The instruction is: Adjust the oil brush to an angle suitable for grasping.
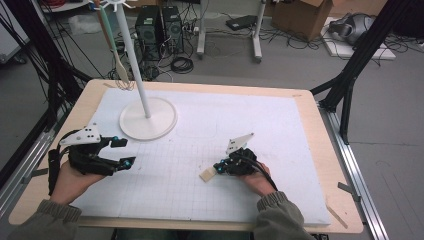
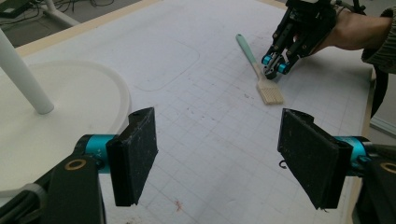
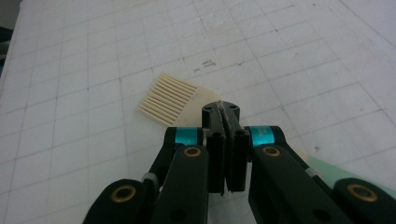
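Two grippers work over a white gridded mat (image 1: 210,190) that covers a wooden table (image 1: 327,165); the right gripper (image 1: 218,167), near and right of middle, has its jaws clenched together over the neck of a basting brush (image 2: 261,74), though whether the brush is pinched between the pads cannot be told from the right gripper view; the brush lies flat on the mat, its pale bristles (image 3: 172,97) fanned out just left of the closed tips, its mint-green handle (image 2: 245,48) running back under the gripper; the left gripper (image 1: 123,152) sits at the near left edge of the mat with its jaws released, wide apart and empty, well apart from the brush; far and left on the mat stands a white rack (image 1: 131,50) on a round base (image 1: 148,122), with a utensil (image 1: 112,42) hanging from its top.
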Demonstrator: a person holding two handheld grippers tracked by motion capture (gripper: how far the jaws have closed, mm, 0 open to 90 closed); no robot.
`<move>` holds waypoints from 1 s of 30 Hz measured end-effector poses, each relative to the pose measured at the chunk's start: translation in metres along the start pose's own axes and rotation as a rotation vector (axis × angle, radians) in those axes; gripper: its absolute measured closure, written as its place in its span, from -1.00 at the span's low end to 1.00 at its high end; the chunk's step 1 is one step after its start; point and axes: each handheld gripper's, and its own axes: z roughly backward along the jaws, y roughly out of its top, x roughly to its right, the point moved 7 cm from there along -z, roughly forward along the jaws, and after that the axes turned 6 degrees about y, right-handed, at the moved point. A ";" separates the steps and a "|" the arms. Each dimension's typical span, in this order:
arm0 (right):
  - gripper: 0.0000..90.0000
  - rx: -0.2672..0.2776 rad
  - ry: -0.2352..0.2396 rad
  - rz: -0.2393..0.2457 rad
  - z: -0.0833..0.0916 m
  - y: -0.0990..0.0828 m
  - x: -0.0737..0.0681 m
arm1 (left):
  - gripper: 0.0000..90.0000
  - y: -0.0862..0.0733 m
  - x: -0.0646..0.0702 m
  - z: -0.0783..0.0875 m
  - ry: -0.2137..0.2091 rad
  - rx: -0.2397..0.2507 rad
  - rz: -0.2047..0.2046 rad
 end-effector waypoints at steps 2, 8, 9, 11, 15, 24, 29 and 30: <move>0.98 0.004 0.004 -0.003 -0.002 0.001 0.001 | -0.36 0.000 0.000 0.000 0.002 -0.001 -0.002; 0.99 -0.001 0.008 -0.006 -0.005 0.006 0.002 | -0.36 -0.001 0.000 0.001 0.003 -0.001 -0.002; 0.98 0.000 0.016 -0.001 -0.005 0.006 0.002 | -0.36 -0.001 -0.001 0.002 0.005 0.000 -0.001; 0.98 0.011 0.027 -0.001 -0.003 0.007 0.001 | -0.36 -0.001 -0.001 0.003 0.009 0.000 -0.001; 0.99 0.026 0.012 0.003 0.007 0.006 0.001 | -0.36 -0.002 -0.002 0.005 0.014 0.000 -0.001; 0.98 0.053 -0.044 -0.019 0.037 0.005 0.017 | -0.36 -0.003 -0.001 0.005 0.015 -0.002 -0.002; 0.98 0.079 -0.091 -0.038 0.057 0.007 0.032 | -0.36 -0.002 -0.001 0.006 0.015 -0.001 -0.008; 0.98 0.081 -0.099 -0.040 0.059 0.007 0.035 | -0.36 -0.002 -0.001 0.006 0.016 -0.001 -0.009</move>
